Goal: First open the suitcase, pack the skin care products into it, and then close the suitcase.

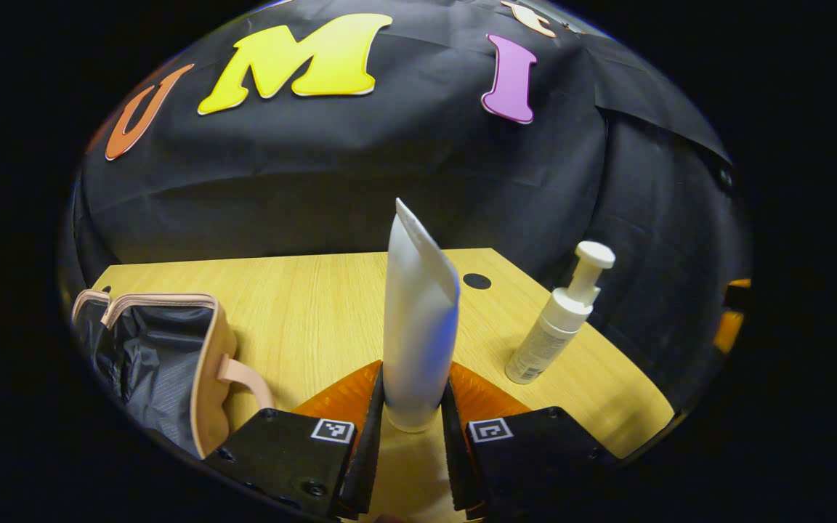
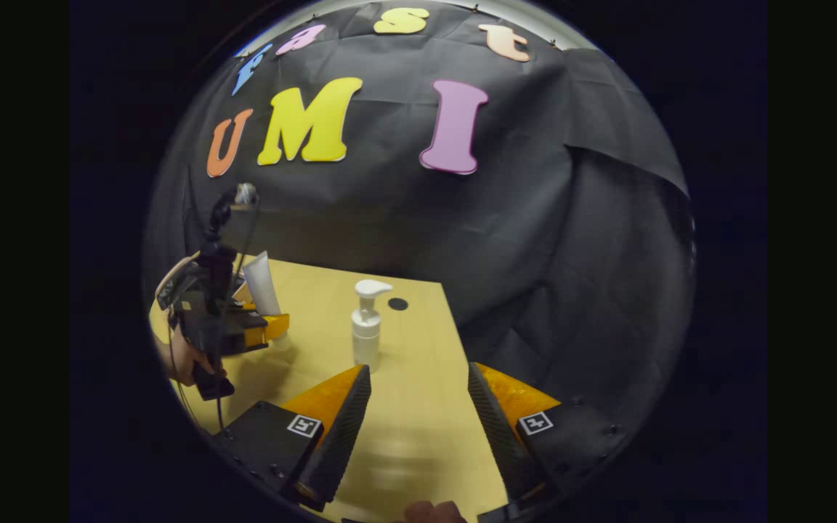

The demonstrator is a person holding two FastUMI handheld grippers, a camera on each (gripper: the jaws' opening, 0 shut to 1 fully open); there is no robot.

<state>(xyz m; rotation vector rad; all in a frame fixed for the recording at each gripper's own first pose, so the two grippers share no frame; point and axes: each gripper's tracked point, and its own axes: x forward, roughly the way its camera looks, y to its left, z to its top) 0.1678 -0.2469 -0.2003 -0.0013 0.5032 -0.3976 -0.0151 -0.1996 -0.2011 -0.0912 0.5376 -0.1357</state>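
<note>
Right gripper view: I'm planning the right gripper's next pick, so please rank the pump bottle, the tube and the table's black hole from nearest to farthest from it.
1. Pump bottle, just ahead, slightly left.
2. Black hole, behind the bottle.
3. Tube, far left, held in the left gripper.

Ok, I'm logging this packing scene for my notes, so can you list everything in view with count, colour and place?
tube: one, white, upright between the left tool's fingers.
pump bottle: one, white, standing on the table, right of the tube in the left gripper view.
suitcase: one, beige-pink with dark lining, open, on the table's left side.
table: one, light wood, with a dark round spot near its far edge.
left tool: one, shut on the tube.
right tool: one, open, over the table.
hand: one, holding the left tool.
</note>
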